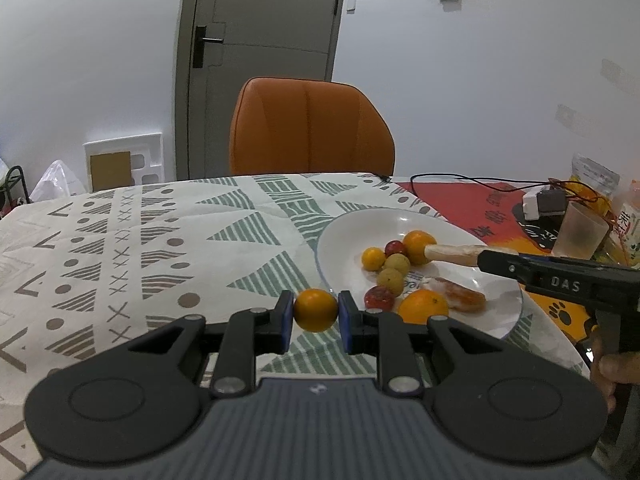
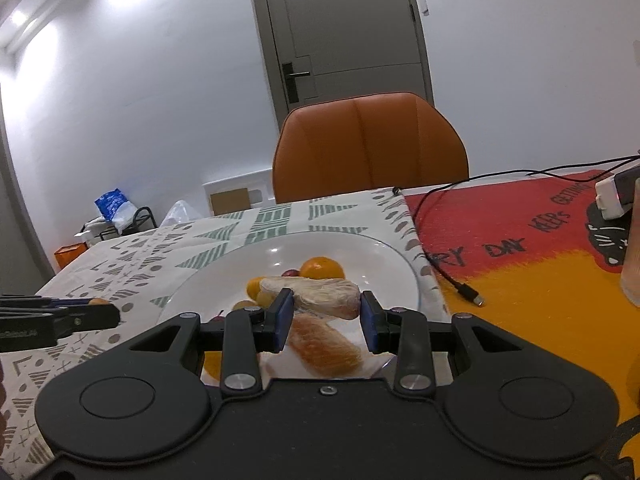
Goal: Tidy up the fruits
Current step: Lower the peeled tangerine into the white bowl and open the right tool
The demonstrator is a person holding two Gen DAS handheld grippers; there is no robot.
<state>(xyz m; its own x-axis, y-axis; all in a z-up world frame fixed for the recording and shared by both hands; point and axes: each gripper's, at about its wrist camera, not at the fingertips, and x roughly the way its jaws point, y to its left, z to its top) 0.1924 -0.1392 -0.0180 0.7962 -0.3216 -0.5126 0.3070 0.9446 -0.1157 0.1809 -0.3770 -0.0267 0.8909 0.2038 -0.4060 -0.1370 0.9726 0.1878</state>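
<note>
Across my desk [image 1: 160, 240] stands an orange chair [image 1: 312, 128]. Behind it I see a grey door [image 1: 264, 40] in white walls [image 1: 480, 80].

The left gripper [image 1: 316, 312] is clamping a small orange fruit [image 1: 315, 309] between its blue pads, above the patterned tablecloth [image 1: 140, 240] just beside the white plate [image 1: 344, 240]. The right gripper [image 1: 480, 258] is reaching in from the right, holding a pale peeled segment [image 1: 454, 253] over the fruits lying on the plate.

A home dining room: patterned tablecloth [image 1: 160, 240], orange padded chair [image 1: 312, 128], grey door [image 1: 260, 60], plate [image 1: 344, 236] of fruit.
</note>
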